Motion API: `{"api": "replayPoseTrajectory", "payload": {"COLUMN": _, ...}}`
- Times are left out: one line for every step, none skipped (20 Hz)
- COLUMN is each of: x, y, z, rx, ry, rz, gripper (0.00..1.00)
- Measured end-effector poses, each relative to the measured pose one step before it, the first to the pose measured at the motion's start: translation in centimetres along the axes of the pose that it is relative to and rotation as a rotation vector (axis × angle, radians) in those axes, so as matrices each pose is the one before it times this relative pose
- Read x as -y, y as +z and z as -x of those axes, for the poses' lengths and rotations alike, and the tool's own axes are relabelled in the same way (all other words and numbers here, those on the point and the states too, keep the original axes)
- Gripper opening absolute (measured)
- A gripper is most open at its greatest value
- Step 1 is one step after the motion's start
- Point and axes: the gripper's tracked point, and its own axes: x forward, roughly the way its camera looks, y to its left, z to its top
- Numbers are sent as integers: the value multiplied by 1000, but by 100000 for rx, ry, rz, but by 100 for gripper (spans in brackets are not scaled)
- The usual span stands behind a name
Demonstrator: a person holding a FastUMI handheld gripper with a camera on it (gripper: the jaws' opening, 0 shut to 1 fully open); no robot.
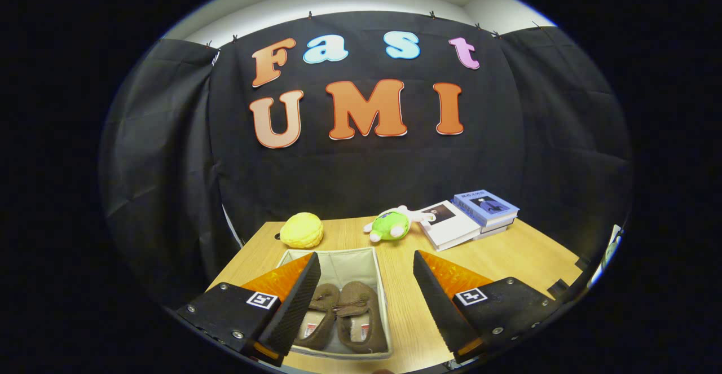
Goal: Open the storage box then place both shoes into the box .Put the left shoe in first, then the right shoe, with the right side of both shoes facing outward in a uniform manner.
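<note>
Sitting in the lower middle of the frame, the open storage box [377, 284] is holding both brown shoes side by side, toes pointing toward the far wall: the left-hand shoe [319, 316] is lying partly hidden behind the left finger, the right-hand shoe [361, 315] is showing in full between the fingers. The gripper [366, 295] is hovering above the box with its fingers [298, 300] spread wide, gripping nothing; the box is lying toward the left finger, with bare wood under the right one. The wooden table [496, 261] is carrying the rest. Beyond the box, a yellow plush [302, 230] is resting at centre left, a green and white plush toy [392, 224] at centre, and a stack of books [471, 216] at centre right, all well apart from the fingers.
</note>
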Motion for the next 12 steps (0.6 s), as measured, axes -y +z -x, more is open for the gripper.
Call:
{"api": "replayPoseTrajectory", "payload": {"x": 725, "y": 483, "z": 366, "rx": 1496, "ry": 270, "rz": 759, "gripper": 98}}
{"api": "replayPoseTrajectory", "payload": {"x": 801, "y": 334, "z": 180, "rx": 1309, "ry": 479, "rz": 108, "gripper": 99}}
{"api": "replayPoseTrajectory", "payload": {"x": 558, "y": 391, "z": 287, "rx": 1368, "ry": 1043, "rz": -93, "gripper": 99}}
{"api": "replayPoseTrajectory", "payload": {"x": 738, "y": 321, "z": 213, "rx": 1155, "ry": 691, "rz": 369, "gripper": 99}}
{"api": "replayPoseTrajectory", "payload": {"x": 974, "y": 396, "z": 248, "rx": 1255, "ry": -2, "rz": 945, "gripper": 99}}
{"api": "replayPoseTrajectory", "payload": {"x": 1165, "y": 348, "z": 233, "rx": 1292, "ry": -289, "rz": 1097, "gripper": 99}}
{"api": "replayPoseTrajectory", "payload": {"x": 1058, "y": 322, "z": 20, "rx": 1331, "ry": 236, "rz": 1126, "gripper": 99}}
{"api": "replayPoseTrajectory", "payload": {"x": 993, "y": 359, "z": -100, "rx": 1612, "ry": -63, "rz": 1006, "gripper": 99}}
{"api": "replayPoseTrajectory", "payload": {"x": 1083, "y": 264, "z": -42, "rx": 1060, "ry": 165, "rz": 938, "gripper": 99}}
{"api": "replayPoseTrajectory", "payload": {"x": 970, "y": 43, "z": -73, "rx": 665, "ry": 395, "rz": 379, "gripper": 98}}
{"api": "replayPoseTrajectory", "payload": {"x": 928, "y": 125, "z": -170, "rx": 762, "ry": 365, "rz": 274, "gripper": 98}}
{"api": "replayPoseTrajectory", "payload": {"x": 1008, "y": -3, "z": -193, "rx": 581, "ry": 226, "rz": 446, "gripper": 98}}
